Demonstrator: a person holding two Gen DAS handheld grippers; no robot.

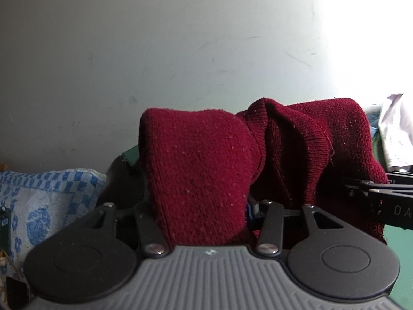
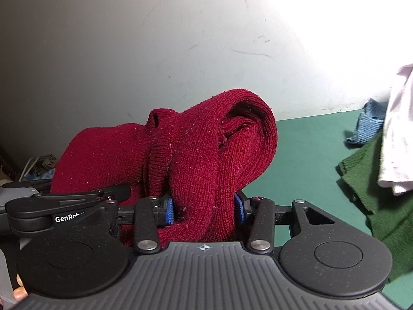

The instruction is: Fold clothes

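Above the green table (image 2: 309, 155) | we clamp both the left gripper (image 1: 204, 214) and right gripper (image 2: 204, 211) on the maroon sweater (image 2: 196, 155) | bundle stretched sideways between them.

You've got one dark red knitted garment (image 2: 196, 160) up in front of you, bunched into thick folds, and two grippers on the job: the left gripper (image 1: 204, 214) and the right gripper (image 2: 204, 209), each with two fingers. Out to your right on the green worktop (image 2: 309, 155) count three more pieces of cloth: one dark green garment (image 2: 374, 188), one pale pinkish-white garment (image 2: 397, 134), one light blue knit (image 2: 371, 124). Over on your left, one blue-and-white patterned towel (image 1: 49, 199). That makes five fabric items in all, and one fingertip (image 2: 19, 294) peeking in at the bottom corner
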